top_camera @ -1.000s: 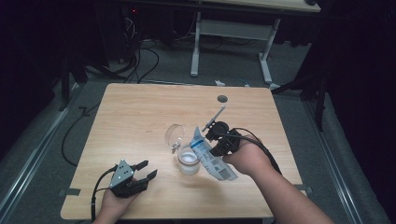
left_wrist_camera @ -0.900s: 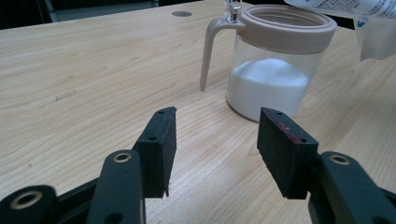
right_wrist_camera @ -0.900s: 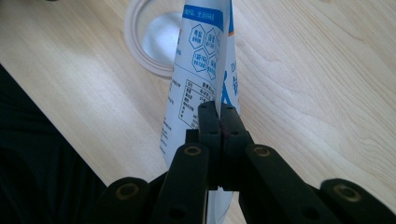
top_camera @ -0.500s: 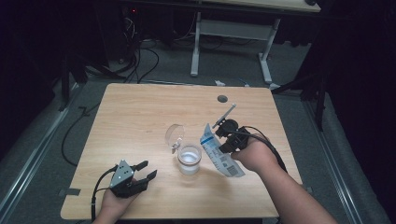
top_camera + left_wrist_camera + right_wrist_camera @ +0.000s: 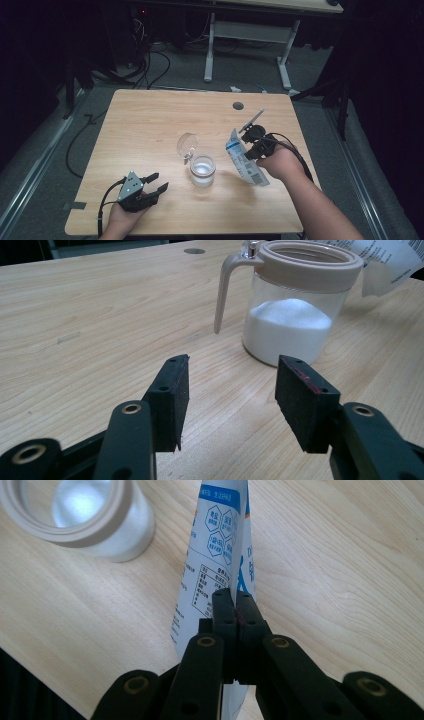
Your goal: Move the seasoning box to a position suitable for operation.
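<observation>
A clear glass jar with a beige rim and a hinged lid standing open sits at the table's middle, partly filled with white powder. My right gripper is shut on a white and blue printed pouch, held just right of the jar, above the table. In the right gripper view the jaws pinch the pouch flat, with the jar at the upper left. My left gripper rests open near the front left, its black pads bare and pointed at the jar.
The wooden table has a round cable hole near its back edge. A small grey stick-like piece lies behind the right gripper. Table legs and cables stand on the dark floor beyond.
My right gripper has carried the pouch to the right, away from the jar's mouth, and a little lower. The left gripper has stayed put.
</observation>
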Tool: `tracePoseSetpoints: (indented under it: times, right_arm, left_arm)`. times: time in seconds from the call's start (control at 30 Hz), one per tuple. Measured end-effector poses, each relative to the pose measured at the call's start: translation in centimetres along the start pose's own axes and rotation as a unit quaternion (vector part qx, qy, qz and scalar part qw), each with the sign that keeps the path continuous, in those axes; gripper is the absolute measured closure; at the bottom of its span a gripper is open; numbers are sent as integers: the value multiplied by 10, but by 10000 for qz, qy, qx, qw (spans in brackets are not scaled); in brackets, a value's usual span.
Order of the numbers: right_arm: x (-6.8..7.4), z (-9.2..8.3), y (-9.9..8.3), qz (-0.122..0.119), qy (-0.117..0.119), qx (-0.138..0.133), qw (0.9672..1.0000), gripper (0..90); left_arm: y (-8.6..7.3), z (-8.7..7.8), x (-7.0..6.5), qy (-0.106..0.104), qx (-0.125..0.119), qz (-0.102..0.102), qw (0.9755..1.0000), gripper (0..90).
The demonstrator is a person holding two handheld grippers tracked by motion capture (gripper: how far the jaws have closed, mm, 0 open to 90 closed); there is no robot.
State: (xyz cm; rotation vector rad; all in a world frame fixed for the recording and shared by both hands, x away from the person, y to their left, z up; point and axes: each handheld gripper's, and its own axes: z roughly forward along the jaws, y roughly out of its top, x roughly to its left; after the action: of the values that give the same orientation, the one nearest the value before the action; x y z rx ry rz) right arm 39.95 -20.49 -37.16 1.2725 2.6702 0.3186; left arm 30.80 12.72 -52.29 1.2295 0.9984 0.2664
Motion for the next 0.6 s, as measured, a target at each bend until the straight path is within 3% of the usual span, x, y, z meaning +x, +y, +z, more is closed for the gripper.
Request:
tracePoseSetpoints:
  times: [0.33, 0.6]
  right_arm:
    - [-20, 9, -7, 300, -140, 133, 9994, 900]
    - [-33, 17, -11, 353, -267, 214, 9988, 900]
  left_arm:
    - [-1, 0, 0, 17, 29, -30, 10000, 478]
    - [-3, 1, -1, 26, 34, -58, 10000, 478]
